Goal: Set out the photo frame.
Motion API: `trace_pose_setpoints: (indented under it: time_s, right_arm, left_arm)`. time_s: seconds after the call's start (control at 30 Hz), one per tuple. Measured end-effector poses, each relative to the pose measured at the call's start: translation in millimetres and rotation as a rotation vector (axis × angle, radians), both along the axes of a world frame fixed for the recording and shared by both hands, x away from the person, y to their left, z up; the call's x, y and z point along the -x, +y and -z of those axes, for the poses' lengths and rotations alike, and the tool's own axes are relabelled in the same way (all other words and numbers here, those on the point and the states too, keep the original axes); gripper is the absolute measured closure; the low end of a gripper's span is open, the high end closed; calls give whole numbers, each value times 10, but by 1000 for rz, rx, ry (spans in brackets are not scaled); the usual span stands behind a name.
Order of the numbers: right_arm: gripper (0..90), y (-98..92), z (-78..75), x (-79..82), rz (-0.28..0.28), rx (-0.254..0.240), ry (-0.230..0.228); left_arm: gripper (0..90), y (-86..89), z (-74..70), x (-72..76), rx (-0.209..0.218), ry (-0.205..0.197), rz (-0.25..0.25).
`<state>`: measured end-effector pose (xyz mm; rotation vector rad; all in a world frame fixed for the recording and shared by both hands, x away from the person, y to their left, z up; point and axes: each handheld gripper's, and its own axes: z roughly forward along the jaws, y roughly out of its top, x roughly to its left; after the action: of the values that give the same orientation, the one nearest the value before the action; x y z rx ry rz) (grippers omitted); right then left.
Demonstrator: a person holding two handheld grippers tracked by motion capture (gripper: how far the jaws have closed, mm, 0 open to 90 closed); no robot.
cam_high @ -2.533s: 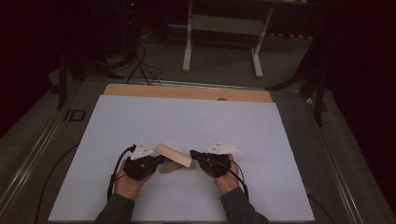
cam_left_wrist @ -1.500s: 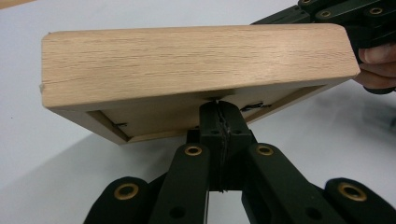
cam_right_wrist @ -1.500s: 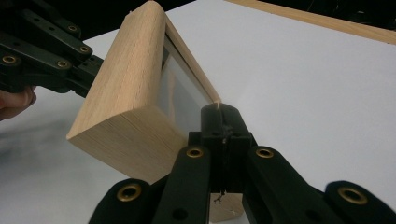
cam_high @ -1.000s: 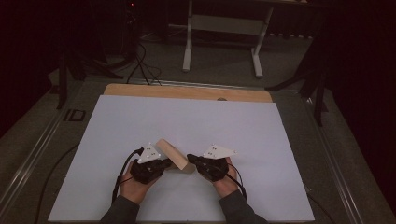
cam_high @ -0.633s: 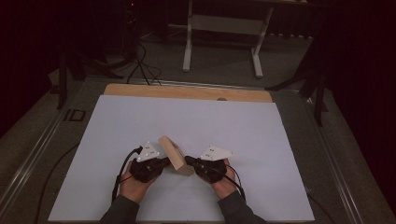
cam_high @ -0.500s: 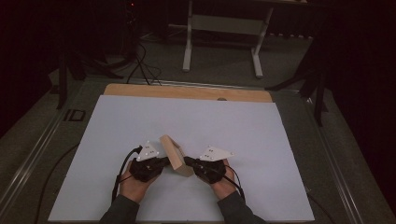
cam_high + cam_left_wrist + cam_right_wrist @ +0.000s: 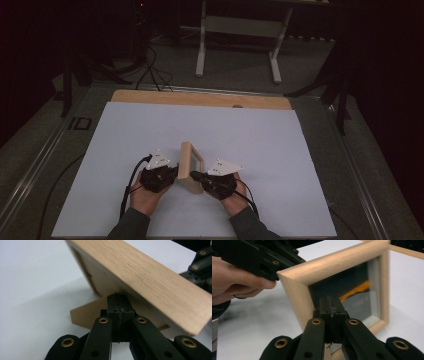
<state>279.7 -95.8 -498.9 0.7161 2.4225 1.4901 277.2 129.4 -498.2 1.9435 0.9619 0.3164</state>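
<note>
A wooden frame [image 7: 190,166] stands on edge on the white worktop [image 7: 280,150], near its 6 o'clock edge. The left gripper [image 7: 170,175] sits just at the frame's 9 o'clock side, the right gripper [image 7: 196,176] at its 4 o'clock corner, both against the wood. A hand holds each from 6 o'clock. A table stand [image 7: 237,30] rises at 12 o'clock.

You face a dim room: beyond the counter's [image 7: 300,150] far edge, a grey carpeted floor [image 7: 240,75] carries a white-legged table frame [image 7: 237,30] at centre, black cables [image 7: 150,70] toward the far left corner, and dark stand legs [image 7: 340,90] on the right.
</note>
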Motion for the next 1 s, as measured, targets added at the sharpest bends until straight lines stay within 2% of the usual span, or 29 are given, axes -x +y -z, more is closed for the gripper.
trace_pose_setpoints:
  time_s: [0.43,0.67,0.9,1.0]
  right_arm:
    - [897,52,6,11,-5,-2,0]
    - [879,40,2,5,-7,11,-7]
    - [809,-1,-13,-10,12,21,-21]
    - [765,-22,-17,-23,24,19,-22]
  left_arm:
    - [894,41,11,-40,14,6,2]
    - [797,80,12,-43,13,4,-21]
    - [688,135,-4,-42,16,9,-58]
    - [631,183,-23,-40,34,14,-77]
